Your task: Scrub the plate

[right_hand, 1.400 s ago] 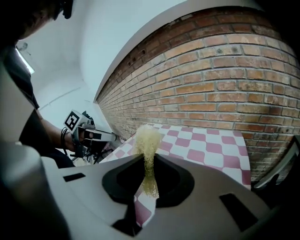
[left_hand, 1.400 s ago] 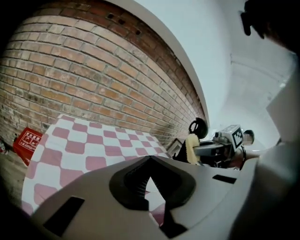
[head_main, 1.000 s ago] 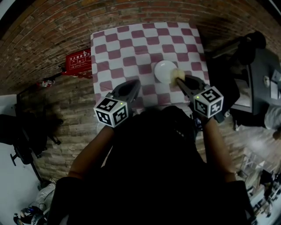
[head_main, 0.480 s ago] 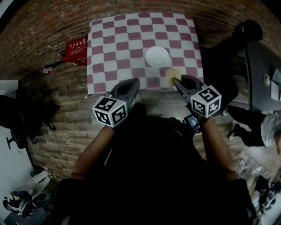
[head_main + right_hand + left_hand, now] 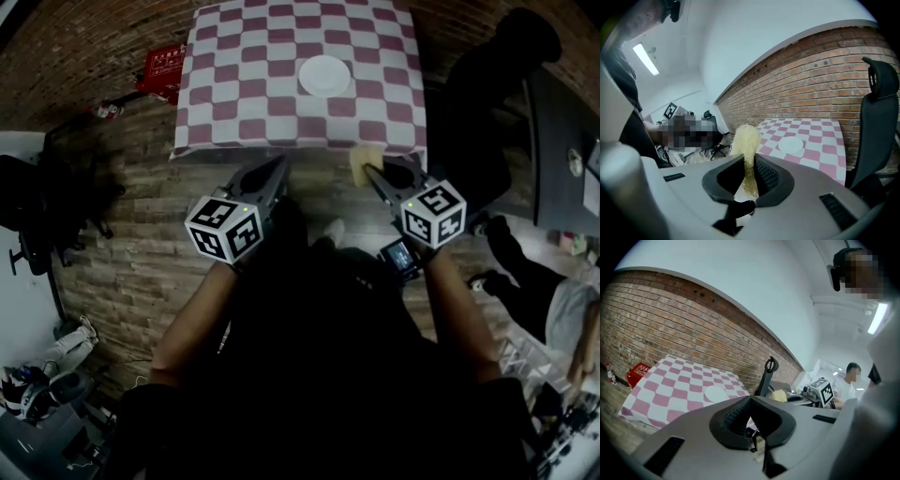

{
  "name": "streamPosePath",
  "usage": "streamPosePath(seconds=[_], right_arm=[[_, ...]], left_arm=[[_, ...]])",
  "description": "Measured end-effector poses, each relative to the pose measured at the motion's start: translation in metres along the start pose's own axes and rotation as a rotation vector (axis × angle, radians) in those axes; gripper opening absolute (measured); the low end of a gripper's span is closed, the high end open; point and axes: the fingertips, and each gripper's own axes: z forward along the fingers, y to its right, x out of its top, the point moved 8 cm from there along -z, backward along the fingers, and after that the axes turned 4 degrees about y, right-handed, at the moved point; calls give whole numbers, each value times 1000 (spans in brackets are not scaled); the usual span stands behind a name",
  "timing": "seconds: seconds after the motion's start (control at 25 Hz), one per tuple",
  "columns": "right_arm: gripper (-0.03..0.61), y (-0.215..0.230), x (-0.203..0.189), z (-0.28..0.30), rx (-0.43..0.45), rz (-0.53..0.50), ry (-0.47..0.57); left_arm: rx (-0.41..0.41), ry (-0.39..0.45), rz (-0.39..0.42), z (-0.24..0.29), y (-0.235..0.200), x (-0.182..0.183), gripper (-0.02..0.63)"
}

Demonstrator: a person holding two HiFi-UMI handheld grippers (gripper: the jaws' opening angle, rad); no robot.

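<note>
- Head view: the plate [image 5: 324,75] lies alone on the table [image 5: 234,94], toward its far side. Both tongs hang off the table, short of its near edge. The left tongs [image 5: 274,167] are off the middle of that edge. The right tongs [image 5: 368,171] are off its right end, with a pale scrubber [image 5: 363,157] at their tip.
- Left gripper view: the left tongs are pressed together on nothing. The table lies well ahead of them.
- Right gripper view: the right tongs are clamped on the scrubber, which sticks up past them. The table stands well beyond.
- Progress, as a judgement: no scrubbing is under way. The plate looks plain white, with no dirt or foam to make out, so I cannot tell whether it is scrubbed. If it is not, the whole job remains: carrying the scrubber over the table and rubbing.
</note>
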Motion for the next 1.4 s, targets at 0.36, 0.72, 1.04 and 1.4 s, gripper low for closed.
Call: streamPosePath(seconds=[0.36,0.72,1.04,1.4], right_arm=[[48,-60,-4,-4,-28,-19,31],[48,-152,-9,13,-75,-12,49],[48,-219,-18,33,-97,-16,72],[48,-256,6,46,-123,-28,74]], left_arm=[[-41,-21,70,-50,9,-10,9],[-126,-3,168,-125,-10,-13,9],[-163,10,153,-182,-43,-38,9],[-210,28,151,-213,-61,-18,9]])
